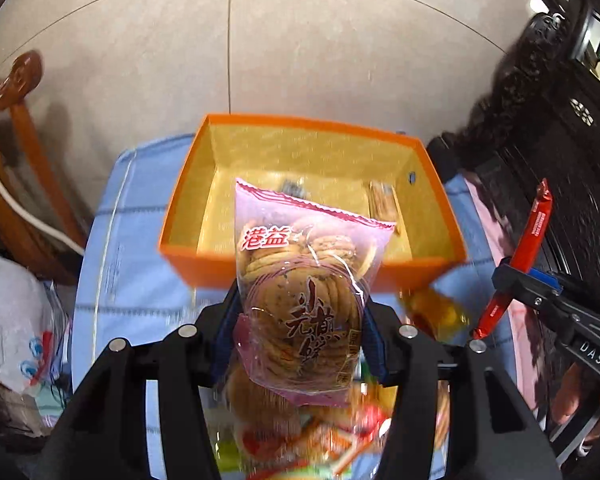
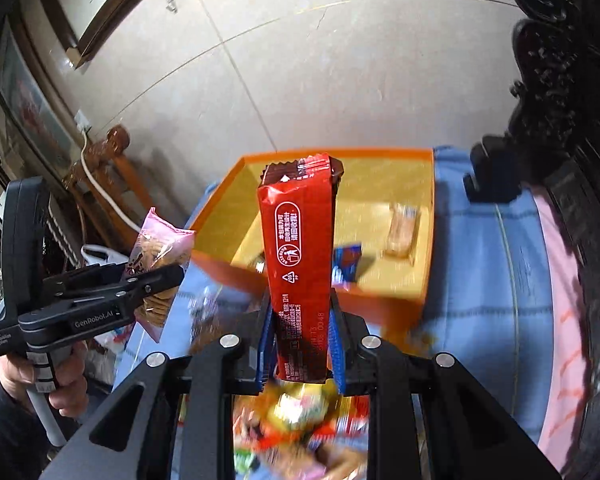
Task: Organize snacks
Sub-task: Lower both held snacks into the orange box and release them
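My left gripper [image 1: 300, 312] is shut on a pink bag of round biscuits [image 1: 304, 280], held upright just in front of the orange box [image 1: 312, 128]. My right gripper [image 2: 302, 320] is shut on a red snack bar [image 2: 300, 256], held upright before the same orange box [image 2: 428, 280]. The box holds a tan wrapped biscuit [image 2: 400, 232], a blue packet [image 2: 346, 264] and a dark item [image 1: 294, 190]. In the left wrist view the right gripper [image 1: 512, 276] holds the red bar [image 1: 528, 240] at far right. In the right wrist view the left gripper [image 2: 156, 284] holds the pink bag [image 2: 160, 248] at left.
A pile of mixed snacks [image 2: 300, 412] lies on the blue checked cloth [image 2: 488, 264] under both grippers. A wooden chair [image 1: 16, 168] and a white plastic bag [image 1: 16, 316] stand at left. Dark carved furniture [image 1: 560, 152] is at right. Tiled floor lies beyond.
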A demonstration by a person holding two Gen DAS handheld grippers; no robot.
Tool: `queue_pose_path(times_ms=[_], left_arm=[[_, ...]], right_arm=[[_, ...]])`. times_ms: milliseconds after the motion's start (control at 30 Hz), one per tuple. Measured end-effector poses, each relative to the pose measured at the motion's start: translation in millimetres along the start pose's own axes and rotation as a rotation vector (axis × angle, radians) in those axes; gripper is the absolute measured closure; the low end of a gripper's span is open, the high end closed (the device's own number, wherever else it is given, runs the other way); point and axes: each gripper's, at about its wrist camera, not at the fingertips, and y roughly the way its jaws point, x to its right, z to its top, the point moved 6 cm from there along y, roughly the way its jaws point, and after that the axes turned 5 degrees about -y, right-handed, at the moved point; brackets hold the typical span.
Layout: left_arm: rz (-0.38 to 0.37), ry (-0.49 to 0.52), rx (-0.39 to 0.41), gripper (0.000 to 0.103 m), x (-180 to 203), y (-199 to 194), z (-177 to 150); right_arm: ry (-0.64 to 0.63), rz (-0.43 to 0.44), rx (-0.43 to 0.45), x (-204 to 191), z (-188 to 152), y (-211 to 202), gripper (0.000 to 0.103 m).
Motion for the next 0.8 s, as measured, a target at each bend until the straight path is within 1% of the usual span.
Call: queue_pose_path(times_ms=[67,167,267,433,600,667,700,733,767,800], left_arm=[[0.006,-0.004,0.005,0.052,0,12,21],[0.010,-0.011,0.000,0.052,-2,32,40],[0.021,-0.013,-0.019,0.051,-5,53,51],[0.015,-0.024,-0.053,0.052,-8,79,51],[0.013,-0.019,-0.065,0.051,-8,91,49],[0.013,-0.020,-0.063,0.049,-8,95,50],[0.017,-0.025,-0.062,0.038,-7,99,53],[0.027,-0.034,-0.062,0.009,-8,101,55],[0.049,-0.049,-0.054,0.004,-9,104,57],[0.062,-0.056,-0.042,0.004,-10,103,60]], right_arm=[[0.007,0.009,0.002,3,11,12,0.079],[0.010,0.010,-0.006,10,28,34,0.079],[0.016,0.010,-0.026,15,37,58,0.079],[0.023,0.020,-0.047,15,36,83,0.079],[0.035,0.017,-0.061,20,34,98,0.079],[0.039,0.003,-0.062,23,34,103,0.079],[0.045,-0.013,-0.061,26,35,108,0.077],[0.051,-0.039,-0.072,29,34,113,0.077],[0.059,-0.075,-0.100,33,31,119,0.067],[0.073,-0.091,-0.108,36,29,121,0.064]])
